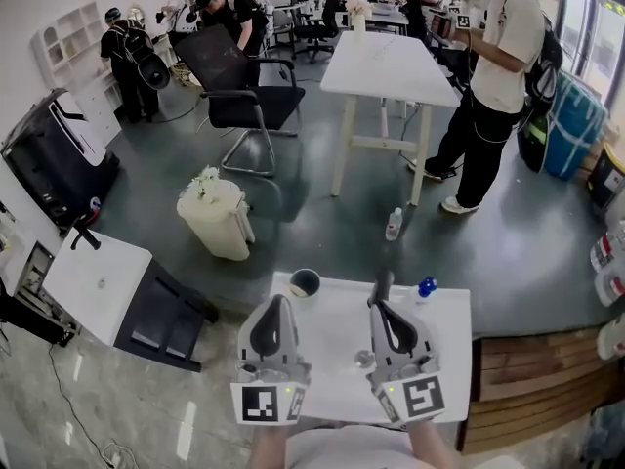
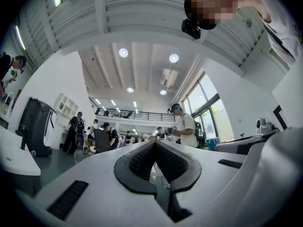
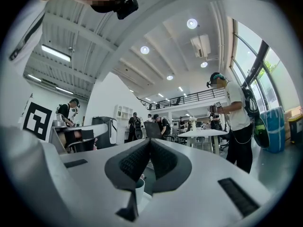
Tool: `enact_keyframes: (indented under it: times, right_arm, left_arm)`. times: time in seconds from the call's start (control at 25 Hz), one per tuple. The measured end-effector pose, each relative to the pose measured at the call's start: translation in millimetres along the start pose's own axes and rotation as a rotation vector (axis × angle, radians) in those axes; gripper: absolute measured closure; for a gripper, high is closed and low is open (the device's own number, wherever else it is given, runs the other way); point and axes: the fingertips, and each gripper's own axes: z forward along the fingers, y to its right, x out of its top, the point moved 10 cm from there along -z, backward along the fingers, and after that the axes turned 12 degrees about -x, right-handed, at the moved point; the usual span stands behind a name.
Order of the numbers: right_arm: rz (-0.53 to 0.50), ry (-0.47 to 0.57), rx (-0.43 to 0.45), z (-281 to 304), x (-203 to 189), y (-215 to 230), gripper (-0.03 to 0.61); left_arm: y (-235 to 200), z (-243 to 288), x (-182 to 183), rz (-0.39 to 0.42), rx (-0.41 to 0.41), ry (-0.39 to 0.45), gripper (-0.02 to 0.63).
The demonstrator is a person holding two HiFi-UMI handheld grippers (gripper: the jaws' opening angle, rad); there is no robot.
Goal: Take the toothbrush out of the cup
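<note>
A white cup [image 1: 305, 282] with a dark inside stands at the far left corner of the small white table [image 1: 444, 350]. No toothbrush can be made out in it from the head view. My left gripper [image 1: 276, 303] hovers just near of the cup, jaws shut and empty [image 2: 155, 142]. My right gripper [image 1: 381, 283] is over the table's far middle, to the right of the cup. Its jaws are shut too, with nothing between them [image 3: 149, 140]. In the right gripper view the cup [image 3: 138, 187] shows low, through the gap under the pads.
A blue-capped object [image 1: 426, 286] stands at the table's far right edge, and a small round thing [image 1: 363, 358] lies between the grippers. On the floor beyond are a white bin [image 1: 217, 218], a bottle [image 1: 394, 224], a black chair [image 1: 239, 96] and a long white table [image 1: 376, 62]. A person [image 1: 493, 86] stands beside that table.
</note>
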Motion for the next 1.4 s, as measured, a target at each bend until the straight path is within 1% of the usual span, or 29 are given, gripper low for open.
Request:
enact_keyframes:
  times: [0.16, 0.24, 0.28, 0.32, 0.4, 0.52, 0.6, 0.68, 0.72, 0.76, 0.84, 0.92, 1.04, 1.12, 1.2, 1.4]
  right_arm:
    - [0.003, -0.021, -0.005, 0.1, -3.8, 2.1, 0.566]
    - [0.002, -0.021, -0.001, 0.0, -4.8, 1.4, 0.566]
    - [0.001, -0.022, 0.000, -0.2, -5.3, 1.0, 0.566]
    - [0.001, -0.025, 0.002, -0.3, -5.8, 0.8, 0.566]
    - [0.002, -0.040, 0.006, -1.0, -7.3, -0.2, 0.566]
    - [0.000, -0.058, 0.012, -3.2, -10.7, -1.9, 0.566]
    - [-0.005, -0.068, 0.010, -5.0, -12.4, -1.2, 0.566]
    - [-0.012, -0.079, 0.011, -6.6, -13.5, 1.1, 0.566]
    - [-0.020, -0.084, 0.012, -7.9, -14.1, 2.1, 0.566]
    - [-0.030, -0.088, 0.012, -9.6, -14.7, 2.9, 0.566]
    - [-0.053, -0.091, 0.003, -12.6, -15.1, 3.9, 0.566]
    - [-0.066, -0.100, -0.007, -14.9, -17.1, 5.4, 0.566]
    - [-0.069, -0.112, -0.008, -17.0, -18.9, 6.1, 0.566]
    - [-0.081, -0.122, -0.008, -18.2, -19.0, 6.2, 0.566]
    - [-0.086, -0.122, -0.010, -18.8, -18.7, 6.3, 0.566]
    - [-0.099, -0.106, -0.009, -22.6, -18.0, 4.8, 0.566]
  left_arm:
    - [-2.7, 0.5, -3.8, 0.031, 0.010, -0.010, 0.598]
    - [-6.1, 2.8, -5.9, 0.035, -0.025, -0.022, 0.597]
    - [-8.1, 5.8, -7.7, 0.028, -0.064, -0.034, 0.593]
    - [-10.4, 9.9, -10.1, 0.024, -0.115, -0.049, 0.566]
    - [-16.7, 18.4, -17.3, 0.025, -0.227, -0.077, 0.480]
    - [-30.6, 24.0, -34.3, 0.045, -0.367, -0.112, 0.394]
    - [-39.0, 25.4, -47.5, 0.049, -0.450, -0.157, 0.355]
    - [-48.2, 26.2, -62.3, 0.059, -0.530, -0.227, 0.337]
    - [-53.9, 25.9, -70.5, 0.080, -0.559, -0.271, 0.324]
    - [-60.1, 25.3, -78.7, 0.109, -0.576, -0.318, 0.321]
    - [-73.4, 26.2, -94.2, 0.157, -0.578, -0.397, 0.319]
    - [-84.7, 30.5, -110.0, 0.170, -0.581, -0.452, 0.319]
    - [-90.5, 39.4, -129.3, 0.184, -0.637, -0.529, 0.319]
    - [-90.5, 45.6, -136.6, 0.188, -0.673, -0.553, 0.318]
    - [-91.9, 52.1, -141.9, 0.179, -0.691, -0.562, 0.319]
    - [-98.6, 62.0, -156.5, 0.107, -0.715, -0.589, 0.318]
